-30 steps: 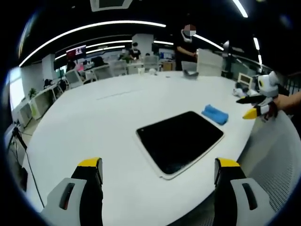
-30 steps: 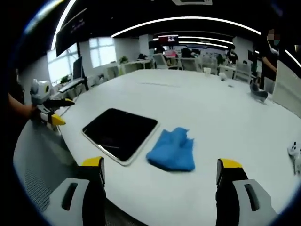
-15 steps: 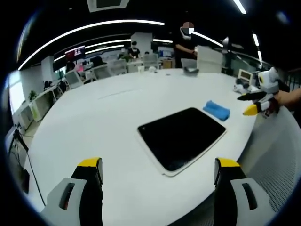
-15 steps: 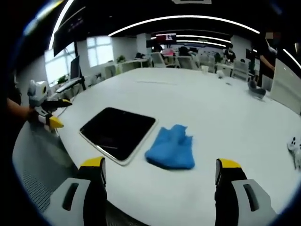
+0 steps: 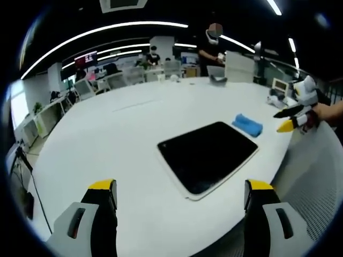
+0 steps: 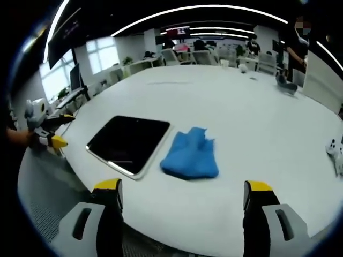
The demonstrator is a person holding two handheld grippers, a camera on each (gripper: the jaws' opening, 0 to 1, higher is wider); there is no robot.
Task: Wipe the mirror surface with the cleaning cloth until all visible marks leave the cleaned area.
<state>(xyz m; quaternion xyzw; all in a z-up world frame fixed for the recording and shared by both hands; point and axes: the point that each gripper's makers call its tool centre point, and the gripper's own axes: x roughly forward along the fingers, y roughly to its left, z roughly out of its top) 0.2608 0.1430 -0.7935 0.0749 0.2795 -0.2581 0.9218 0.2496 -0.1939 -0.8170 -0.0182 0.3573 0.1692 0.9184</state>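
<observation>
A dark rectangular mirror (image 5: 208,156) with a white rim lies flat on the white table (image 5: 123,139); in the right gripper view the mirror (image 6: 128,143) is left of centre. A crumpled blue cloth (image 6: 189,155) lies just right of it, touching or nearly touching its edge; in the left gripper view the cloth (image 5: 246,125) sits beyond the mirror. My left gripper (image 5: 179,188) is open above the near table edge, short of the mirror. My right gripper (image 6: 182,188) is open, short of the cloth, holding nothing. Each gripper shows in the other's view, the right gripper (image 5: 289,120) and the left gripper (image 6: 51,134).
A small white object (image 6: 336,154) lies at the table's right edge. A white box (image 5: 239,68) and small items (image 5: 217,81) stand at the far side, where a person (image 5: 213,45) stands. Desks and chairs fill the office behind.
The right gripper view has tilted down and come slightly closer to the cloth. The left gripper view is almost unchanged. Mirror and cloth have not moved.
</observation>
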